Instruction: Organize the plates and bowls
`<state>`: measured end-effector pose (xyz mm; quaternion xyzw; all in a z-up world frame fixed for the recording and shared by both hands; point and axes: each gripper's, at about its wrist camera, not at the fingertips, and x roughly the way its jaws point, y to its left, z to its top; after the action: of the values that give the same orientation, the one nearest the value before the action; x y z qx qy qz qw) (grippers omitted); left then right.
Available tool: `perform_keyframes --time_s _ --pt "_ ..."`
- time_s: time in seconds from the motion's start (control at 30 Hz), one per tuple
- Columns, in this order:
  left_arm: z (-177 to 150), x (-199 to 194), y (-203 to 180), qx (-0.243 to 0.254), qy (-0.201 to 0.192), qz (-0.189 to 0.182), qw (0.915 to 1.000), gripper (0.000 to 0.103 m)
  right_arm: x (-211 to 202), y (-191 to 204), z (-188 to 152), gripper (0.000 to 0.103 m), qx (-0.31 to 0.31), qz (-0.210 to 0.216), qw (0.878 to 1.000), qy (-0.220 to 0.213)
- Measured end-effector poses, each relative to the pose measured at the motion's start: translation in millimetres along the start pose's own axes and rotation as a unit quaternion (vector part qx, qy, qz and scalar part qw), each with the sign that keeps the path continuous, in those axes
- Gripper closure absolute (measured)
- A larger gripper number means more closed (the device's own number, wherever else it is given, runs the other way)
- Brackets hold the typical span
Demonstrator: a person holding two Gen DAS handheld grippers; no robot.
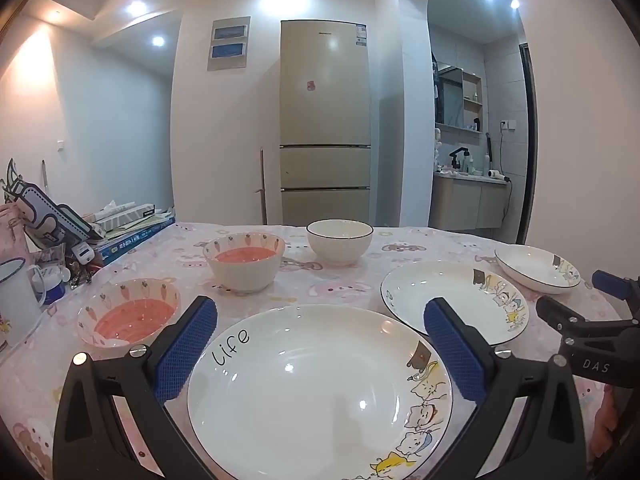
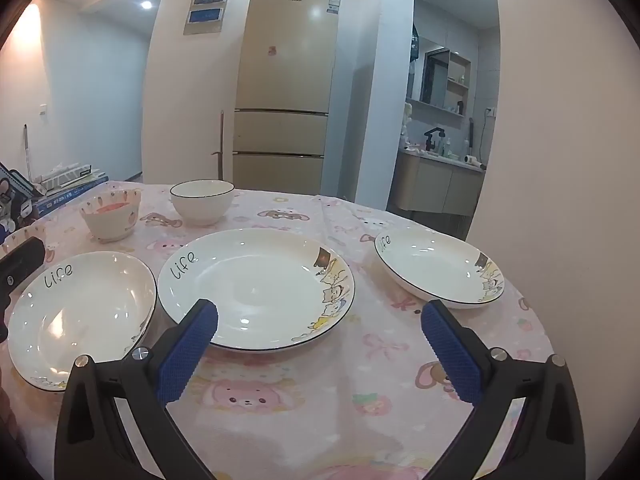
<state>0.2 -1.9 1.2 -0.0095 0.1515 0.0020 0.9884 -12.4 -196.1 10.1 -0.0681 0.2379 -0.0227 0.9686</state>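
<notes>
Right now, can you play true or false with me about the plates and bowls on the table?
1. Three plates say "life". True: the left plate, the middle plate, the right plate.
2. The plates are stacked. False: they lie apart.
3. Two carrot bowls are pink inside. True.
4. The plain white bowl is full. False: it looks empty.
5. The left gripper holds a plate. False: it is open, and so is the right gripper.
</notes>
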Motion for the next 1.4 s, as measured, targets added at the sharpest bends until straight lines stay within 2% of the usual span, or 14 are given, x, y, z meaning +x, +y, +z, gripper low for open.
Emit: perform_keyframes --time_s 1.4 --pt "-1.2 0.0 0.7 0.002 0.000 -0.015 0.9999 0.000 -2.1 -8.2 6.4 0.000 0.012 0.001 1.000 0.009"
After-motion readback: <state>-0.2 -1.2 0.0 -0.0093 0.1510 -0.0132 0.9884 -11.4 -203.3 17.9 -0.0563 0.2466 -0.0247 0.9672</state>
